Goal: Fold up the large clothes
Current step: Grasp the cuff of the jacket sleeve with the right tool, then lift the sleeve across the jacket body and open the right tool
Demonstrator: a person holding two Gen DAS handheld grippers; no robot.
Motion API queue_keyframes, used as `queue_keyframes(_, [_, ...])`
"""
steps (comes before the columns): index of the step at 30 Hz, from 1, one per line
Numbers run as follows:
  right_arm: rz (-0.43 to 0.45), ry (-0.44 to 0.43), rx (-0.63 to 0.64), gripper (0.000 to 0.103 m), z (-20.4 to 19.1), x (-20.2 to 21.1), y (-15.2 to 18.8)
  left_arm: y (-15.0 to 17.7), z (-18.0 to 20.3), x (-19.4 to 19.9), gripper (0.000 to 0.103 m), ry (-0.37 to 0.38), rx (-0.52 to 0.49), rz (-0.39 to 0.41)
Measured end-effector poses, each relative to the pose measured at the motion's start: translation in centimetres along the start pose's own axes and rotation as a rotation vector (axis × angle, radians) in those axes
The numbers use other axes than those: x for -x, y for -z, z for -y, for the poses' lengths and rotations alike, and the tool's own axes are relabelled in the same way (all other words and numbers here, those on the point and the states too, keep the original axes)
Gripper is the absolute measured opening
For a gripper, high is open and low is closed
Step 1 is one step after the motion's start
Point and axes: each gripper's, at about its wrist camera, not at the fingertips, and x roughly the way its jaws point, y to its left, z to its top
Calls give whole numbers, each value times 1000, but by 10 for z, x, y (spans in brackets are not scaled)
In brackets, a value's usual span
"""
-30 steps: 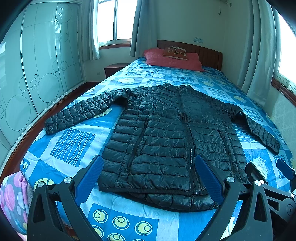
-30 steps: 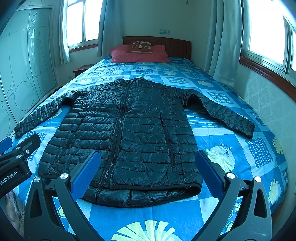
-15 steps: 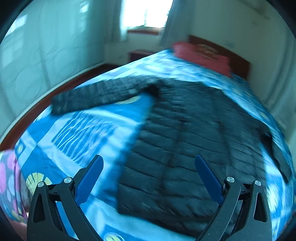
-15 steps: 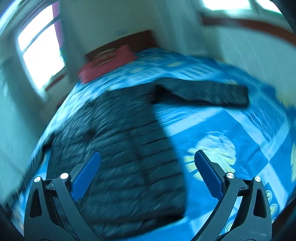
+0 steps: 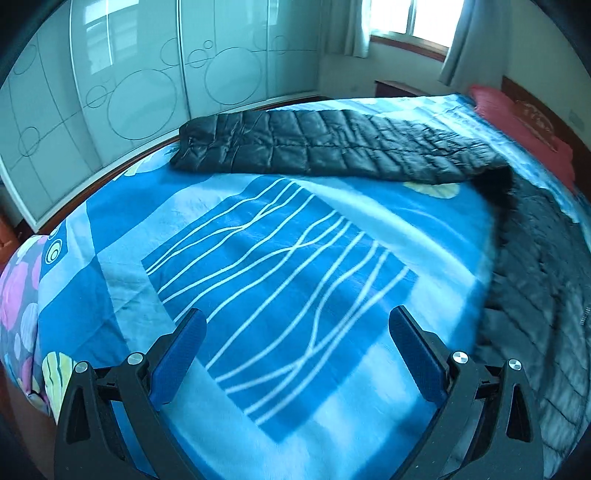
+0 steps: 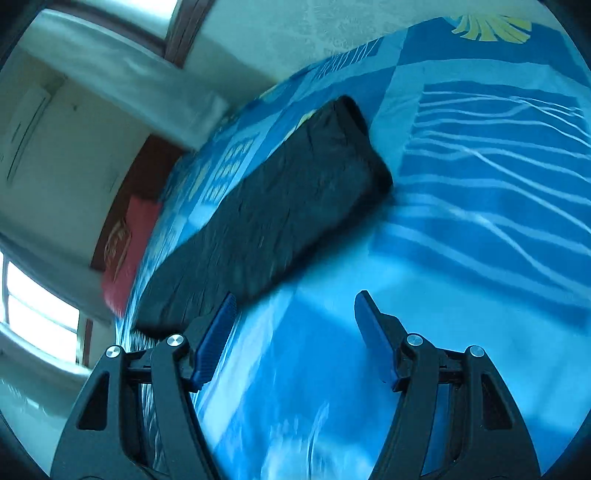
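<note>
Two sleeves of one black quilted jacket (image 5: 535, 258) are what my cameras catch, spread flat on the blue patterned bedspread (image 5: 288, 258). In my left wrist view one sleeve (image 5: 332, 147) runs across the upper middle of the frame, shiny, stitched in puffy squares, its cuff at the upper left close to the bed's edge; the jacket's body fills the right edge, blurred. In my right wrist view, which is rolled steeply, the other sleeve (image 6: 280, 214) lies as a dark band from the lower left up to the centre, its open cuff at the upper end.

My left gripper (image 5: 295, 332) stands wide apart at the bottom of its frame with only bedspread between its blue pads, well short of the sleeve. My right gripper (image 6: 295, 317) has just been closing and is now partly open, with nothing between its pads; its left pad overlaps the sleeve's near edge in the picture, though I cannot tell whether it touches.

Bedspread squares show white wavy lines, pale circles and yellow shell shapes. A red pillow (image 5: 517, 118) lies at the upper right of the left view, before a dark wooden headboard (image 5: 546, 107). White wardrobe doors with circle patterns (image 5: 147, 81) fill the upper left, and a bright window with pale curtains (image 5: 406, 22) sits at the top.
</note>
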Motion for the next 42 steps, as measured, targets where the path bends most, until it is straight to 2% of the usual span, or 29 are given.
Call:
queue_keyframes(3, [84, -35, -15, 68, 1, -13, -14, -2, 3, -15, 98, -36, 13, -26])
queue_keyframes(6, [136, 4, -18, 68, -2, -26, -27, -4, 1, -20, 98, -47, 29, -24])
queue_keyframes(8, [172, 58, 12, 61, -7, -33, -33, -7, 2, -21, 98, -58, 22, -18])
queue_keyframes(9, [178, 79, 24, 42, -9, -35, -35, -7, 3, -22, 98, -62, 21, -18])
queue_keyframes(10, [168, 86, 27, 17, -9, -41, -39, -8, 3, -23, 99, -66, 21, -17])
queue_keyframes(11, [157, 80, 22, 11, -9, -45, -43, -7, 3, -24, 99, -69, 20, -14])
queue_keyframes(15, [210, 74, 118, 7, -37, -25, -40, -5, 4, -26, 99, -80, 16, 0])
queue_keyframes(20, [279, -43, 395, 6, -135, 8, -5, -4, 5, -27, 99, -87, 12, 8])
queue_keyframes(22, [265, -123, 510, 6, -186, 13, 23, -3, 5, -27, 99, -90, 10, 8])
queue_keyframes(25, [198, -221, 634, 6, -253, 8, 71, -3, 6, -27, 99, -96, 5, 8])
queue_keyframes(29, [110, -303, 754, 6, -321, -8, 136, -2, 7, -27, 99, -98, 4, 11])
queue_keyframes(32, [31, -357, 887, 6, -371, -25, 207, -1, 7, -27, 99, -99, 4, 12])
queue_keyframes(37, [-117, -403, 1035, 6, -419, -59, 304, -1, 7, -27, 99, -95, 6, 15])
queue_keyframes(39, [-175, -401, 1099, 6, -433, -74, 348, 0, 7, -27, 99, -94, 5, 18])
queue_keyframes(42, [-268, -381, 1158, 6, -445, -98, 397, 0, 6, -27, 99, -94, 6, 20])
